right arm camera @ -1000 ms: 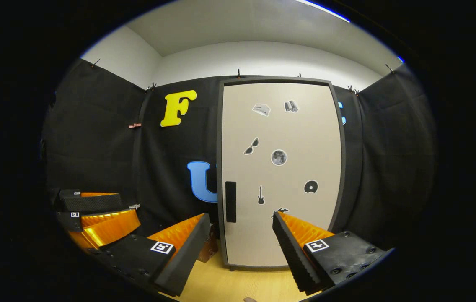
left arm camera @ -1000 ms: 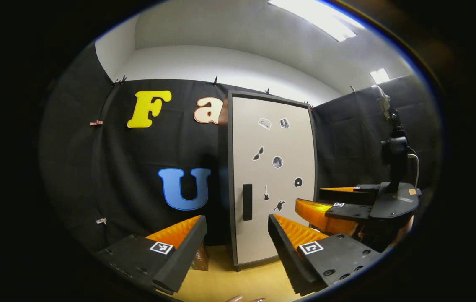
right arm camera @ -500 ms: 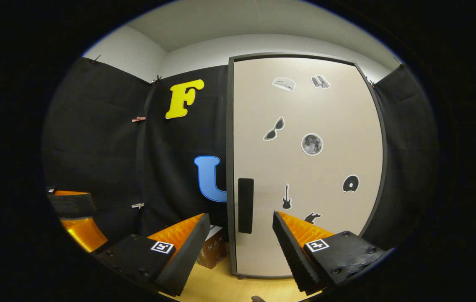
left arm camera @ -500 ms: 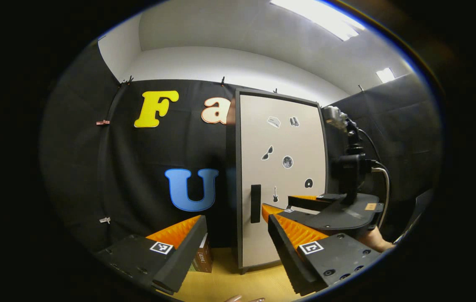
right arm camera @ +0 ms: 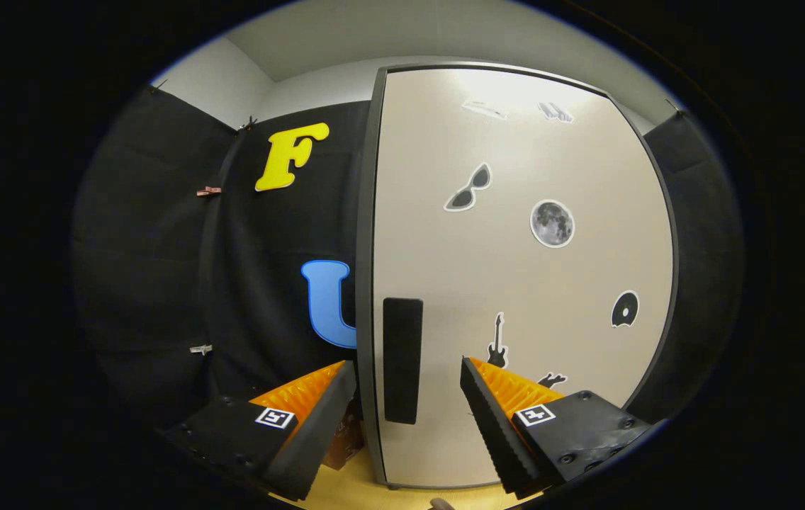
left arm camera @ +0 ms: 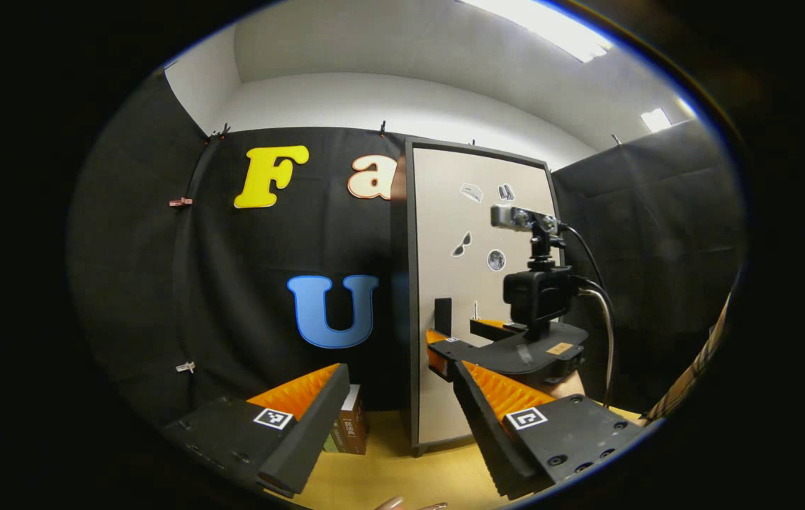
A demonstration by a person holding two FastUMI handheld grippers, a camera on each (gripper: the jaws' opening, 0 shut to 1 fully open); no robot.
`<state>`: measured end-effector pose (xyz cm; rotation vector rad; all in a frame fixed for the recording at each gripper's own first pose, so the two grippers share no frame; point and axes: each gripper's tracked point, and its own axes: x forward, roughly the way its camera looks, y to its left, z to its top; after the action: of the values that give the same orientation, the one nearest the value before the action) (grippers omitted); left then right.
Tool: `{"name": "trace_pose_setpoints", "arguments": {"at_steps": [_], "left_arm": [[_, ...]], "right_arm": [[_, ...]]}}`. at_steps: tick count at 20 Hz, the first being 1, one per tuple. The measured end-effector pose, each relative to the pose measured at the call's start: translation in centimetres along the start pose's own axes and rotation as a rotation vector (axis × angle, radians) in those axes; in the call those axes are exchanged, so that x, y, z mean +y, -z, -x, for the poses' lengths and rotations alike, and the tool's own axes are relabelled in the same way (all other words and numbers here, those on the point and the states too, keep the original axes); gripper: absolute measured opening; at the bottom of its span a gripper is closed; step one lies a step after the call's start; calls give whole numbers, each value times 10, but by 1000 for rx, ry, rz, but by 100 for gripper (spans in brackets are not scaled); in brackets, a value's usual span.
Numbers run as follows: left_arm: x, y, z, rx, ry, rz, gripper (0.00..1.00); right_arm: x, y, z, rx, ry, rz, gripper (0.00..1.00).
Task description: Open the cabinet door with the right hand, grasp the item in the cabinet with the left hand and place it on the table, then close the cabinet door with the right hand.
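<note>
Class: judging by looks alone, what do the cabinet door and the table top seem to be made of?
Cabinet door: probably laminated board, smooth beige and slightly glossy, since ceiling light glares near its top; dark edging. Table top: likely wood or wood-look laminate, pale yellow, matte.

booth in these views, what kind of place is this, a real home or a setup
Most likely a staged recording booth, not a home. Black cloth is clipped up as walls, a lone sticker-covered cabinet door stands on a bare wooden table, and a camera-carrying right gripper reaches toward the cabinet's handle.
</note>
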<state>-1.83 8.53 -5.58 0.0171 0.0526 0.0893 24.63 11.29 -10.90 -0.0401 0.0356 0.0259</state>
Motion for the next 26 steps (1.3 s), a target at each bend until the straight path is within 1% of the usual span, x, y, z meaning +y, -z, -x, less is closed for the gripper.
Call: {"name": "trace_pose_setpoints", "arguments": {"at_steps": [2, 5, 7, 8, 9, 10, 11, 12, 14, 15, 16, 18, 20, 21, 22, 26], "left_arm": [[6, 6, 2, 17, -8, -10, 94], [13, 11, 7, 29, -28, -22, 94], [12, 12, 9, 25, -16, -5, 94], [12, 13, 9, 26, -9, 7, 93], [13, 14, 11, 27, -4, 17, 93], [14, 15, 11, 29, -2, 22, 93], [16, 16, 12, 30, -3, 23, 94], [18, 17, 13, 31, -6, 21, 94], [21, 18, 14, 31, -7, 22, 94], [22, 19, 15, 33, -4, 25, 94], [23, 20, 16, 36, -2, 28, 94], [26, 23, 19, 40, -6, 27, 94], [31, 26, 22, 46, -14, 35, 94], [31, 29, 20, 52, -8, 47, 94], [29, 30, 19, 57, 4, 56, 94], [31, 28, 21, 55, 35, 52, 93]], "right_arm": [[3, 6, -9, 8, 2, 3, 97], [3, 10, -19, 6, 32, -2, 90], [3, 10, -24, -2, 46, -4, 88], [-1, 9, -26, -9, 67, 1, 85], [-2, 7, -30, -16, 79, 3, 73], [-4, 8, -30, -15, 90, 4, 69], [-4, 10, -33, -10, 93, 5, 63], [-5, 13, -34, 1, 96, -2, 62], [2, 20, -42, 21, 74, -33, 61], [3, 16, -38, 18, 85, -32, 41], [1, 17, -39, 17, 98, -11, 41], [1, 17, -40, 3, 117, 2, 34], [0, 18, -39, -5, 103, 4, 25], [2, 15, -38, -14, 88, -5, 10], [2, 17, -37, -7, 78, -1, 13], [3, 15, -28, -7, 63, -1, 13]]}}
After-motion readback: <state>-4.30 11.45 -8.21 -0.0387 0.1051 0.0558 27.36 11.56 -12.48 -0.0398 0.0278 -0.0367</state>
